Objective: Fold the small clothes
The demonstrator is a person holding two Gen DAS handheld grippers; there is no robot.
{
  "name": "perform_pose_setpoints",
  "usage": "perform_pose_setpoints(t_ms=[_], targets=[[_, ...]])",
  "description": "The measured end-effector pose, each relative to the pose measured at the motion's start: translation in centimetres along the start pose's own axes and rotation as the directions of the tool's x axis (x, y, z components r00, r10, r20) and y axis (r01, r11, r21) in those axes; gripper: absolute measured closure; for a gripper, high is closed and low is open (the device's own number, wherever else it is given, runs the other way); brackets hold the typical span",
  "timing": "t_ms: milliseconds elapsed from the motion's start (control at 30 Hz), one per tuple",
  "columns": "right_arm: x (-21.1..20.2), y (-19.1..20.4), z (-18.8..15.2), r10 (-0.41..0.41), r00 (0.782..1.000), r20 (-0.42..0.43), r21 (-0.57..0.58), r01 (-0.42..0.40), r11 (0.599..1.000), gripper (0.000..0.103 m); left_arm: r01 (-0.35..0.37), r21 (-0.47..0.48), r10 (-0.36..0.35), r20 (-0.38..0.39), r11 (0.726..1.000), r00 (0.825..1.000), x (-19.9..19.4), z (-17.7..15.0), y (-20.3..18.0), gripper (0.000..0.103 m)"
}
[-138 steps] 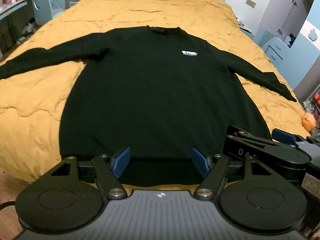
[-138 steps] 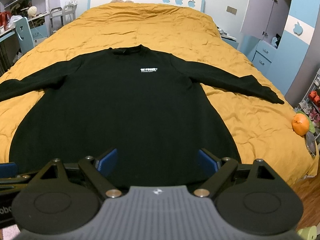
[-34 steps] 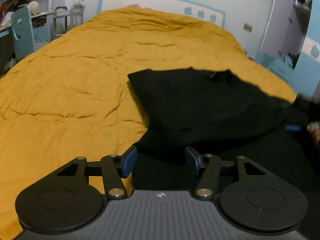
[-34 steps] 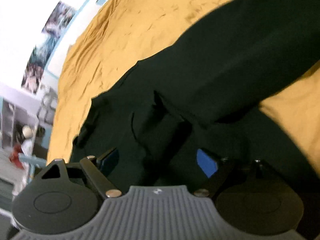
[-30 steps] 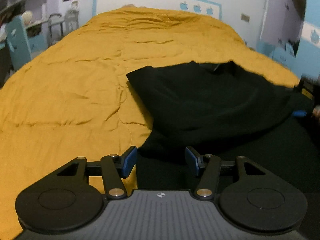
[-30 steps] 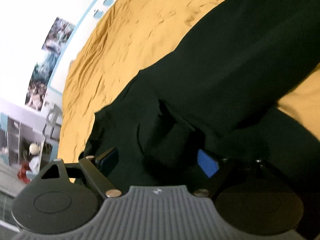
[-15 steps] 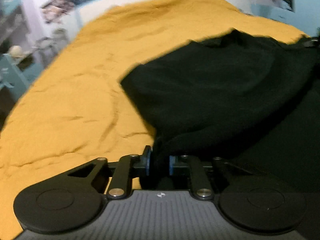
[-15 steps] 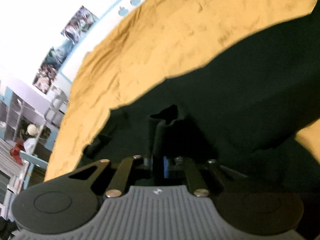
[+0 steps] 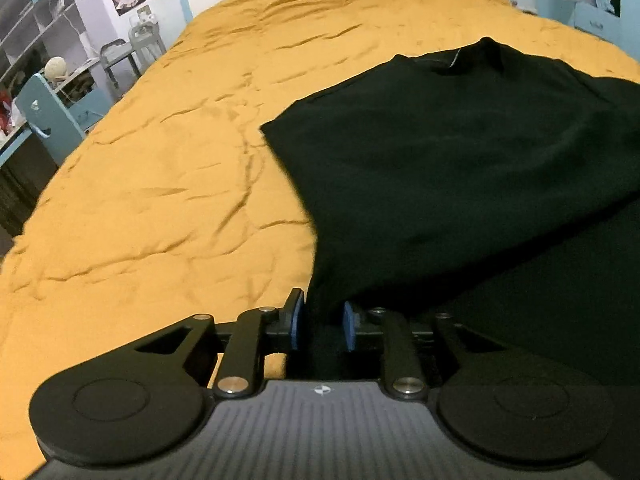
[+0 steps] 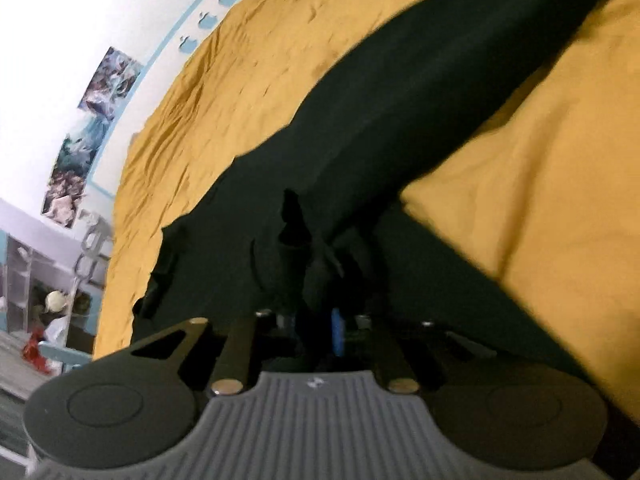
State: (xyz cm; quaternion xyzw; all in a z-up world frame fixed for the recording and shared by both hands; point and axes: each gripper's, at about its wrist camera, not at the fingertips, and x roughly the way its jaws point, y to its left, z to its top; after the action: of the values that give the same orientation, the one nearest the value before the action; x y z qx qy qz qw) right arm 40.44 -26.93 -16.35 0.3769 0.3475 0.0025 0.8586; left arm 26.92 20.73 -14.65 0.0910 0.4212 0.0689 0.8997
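Observation:
A black sweater (image 9: 460, 168) lies on the orange bedspread (image 9: 160, 184), with its left side folded over the body and its collar (image 9: 456, 62) at the far end. My left gripper (image 9: 322, 322) is at the sweater's near left edge. Its jaws are opening slightly, and a bunch of black fabric still fills the gap between the blue pads (image 9: 295, 322). In the right wrist view the sweater (image 10: 400, 128) runs diagonally, one sleeve stretching to the upper right. My right gripper (image 10: 312, 326) is buried in the folds. Its jaws are opening too, and cloth sits between them beside one blue pad (image 10: 337, 332).
The bedspread (image 10: 540, 200) is wide and wrinkled on both sides of the sweater. A blue chair (image 9: 52, 120) and cluttered shelves (image 9: 44, 32) stand past the bed's left edge. Posters (image 10: 92, 128) hang on the wall behind the headboard.
Both grippers went from wide open to nearly shut on sweater fabric, then widened a little. The right gripper has shifted along the sweater, and the sleeve now crosses higher in its view.

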Motion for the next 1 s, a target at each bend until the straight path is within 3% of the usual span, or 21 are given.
perform_pose_setpoints(t_ms=[33,133,200,267,333,400,467,533,567,600,667,700,767,867,1000], targets=[[-1.0,0.5,0.1,0.011,0.999,0.04,-0.027,-0.009,1.0,0.067,-0.001,-0.002,0.001,-0.011,1.0,1.0,-0.6,0.0,0.3,0.076],[-2.9,3.1,0.0,0.056,0.99,0.132,-0.167,-0.033,0.985,0.065,0.018,-0.063,-0.02,-0.037,0.998,0.999,-2.3,-0.1,1.3,0.076],[-2.5,5.0,-0.6,0.113,0.988,0.103,-0.254,-0.084,0.964,0.06,0.094,-0.156,-0.096,-0.001,0.983,0.995,-3.6,0.2,1.9,0.076],[-1.6,6.4,-1.5,0.133,0.989,0.064,-0.291,-0.109,0.95,0.058,0.205,-0.262,-0.2,0.048,0.943,0.979,-4.0,0.8,2.2,0.075],[0.2,7.3,-2.3,0.152,0.988,0.003,-0.307,-0.144,0.941,0.056,0.321,-0.356,-0.306,0.1,0.878,0.947,-3.5,1.3,2.1,0.073],[1.7,7.2,-2.9,0.083,0.996,-0.033,-0.294,-0.089,0.952,0.056,0.39,-0.428,-0.369,0.135,0.815,0.919,-1.9,1.6,1.9,0.073],[2.8,6.2,-3.1,0.002,0.999,-0.032,-0.257,-0.01,0.966,0.06,0.4,-0.491,-0.389,0.131,0.774,0.912,0.4,1.3,2.0,0.072],[2.1,3.9,-2.4,0.01,0.998,-0.057,-0.209,-0.022,0.978,0.076,0.371,-0.535,-0.388,0.086,0.759,0.918,2.9,0.7,2.7,0.071],[1.9,3.2,-1.8,0.025,0.997,-0.075,-0.175,-0.038,0.984,0.08,0.356,-0.563,-0.384,0.073,0.746,0.92,3.9,0.2,3.3,0.077],[1.0,2.4,-0.9,0.036,0.996,-0.087,-0.137,-0.048,0.989,0.079,0.37,-0.591,-0.408,0.076,0.716,0.91,4.7,-0.3,4.0,0.081],[-1.1,1.4,1.3,0.027,0.999,-0.037,-0.113,-0.031,0.993,0.058,0.4,-0.644,-0.439,0.108,0.653,0.892,4.8,-0.6,5.2,0.081],[-2.6,0.9,2.5,0.02,1.0,0.02,-0.113,-0.017,0.993,0.053,0.417,-0.647,-0.445,0.131,0.639,0.886,4.3,-0.5,5.4,0.078],[-5.3,-1.2,5.3,-0.003,0.991,0.137,-0.115,0.019,0.993,0.046,0.442,-0.625,-0.439,0.171,0.644,0.882,2.4,0.1,4.9,0.076],[-9.4,-5.5,9.6,-0.105,0.953,0.284,-0.017,0.114,0.993,0.039,0.519,-0.581,-0.476,0.241,0.627,0.846,-0.2,1.4,2.7,0.065],[-12.0,-12.3,14.3,-0.256,0.883,0.394,0.215,0.182,0.96,0.037,0.621,-0.513,-0.556,0.298,0.592,0.776,-2.7,3.4,-2.1,0.056]])
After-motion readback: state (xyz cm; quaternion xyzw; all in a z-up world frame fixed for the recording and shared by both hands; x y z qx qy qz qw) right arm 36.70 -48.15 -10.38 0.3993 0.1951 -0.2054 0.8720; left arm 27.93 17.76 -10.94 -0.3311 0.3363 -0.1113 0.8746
